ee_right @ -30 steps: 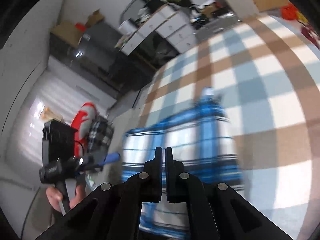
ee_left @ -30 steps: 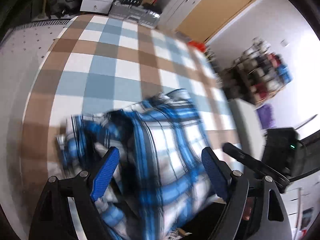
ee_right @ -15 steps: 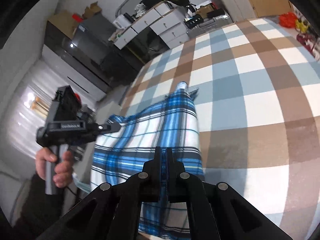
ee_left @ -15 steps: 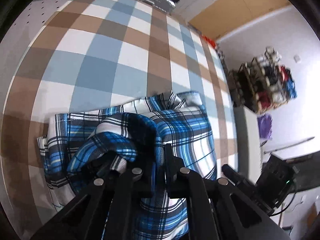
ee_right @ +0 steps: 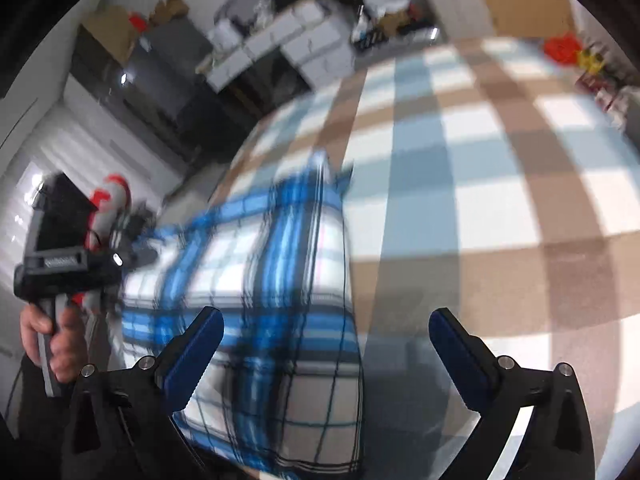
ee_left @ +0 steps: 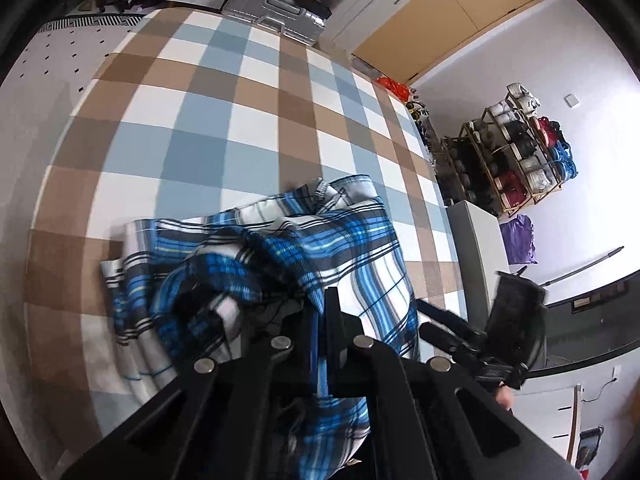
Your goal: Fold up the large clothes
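Blue plaid shirt [ee_left: 352, 248] on the checked bed [ee_left: 208, 128], one hand-held gripper pinching it, the other let go.

My left hand-held gripper [ee_left: 320, 320] tilts down, jaws clenched on a bunched fold of the shirt right at its tips. My right hand-held gripper [ee_right: 324, 344] also tilts down; its jaws have just been opening and now stand wide, the shirt's edge below and between them, untouched. A shoe rack [ee_left: 516, 160] stands beyond, to the left gripper's right.
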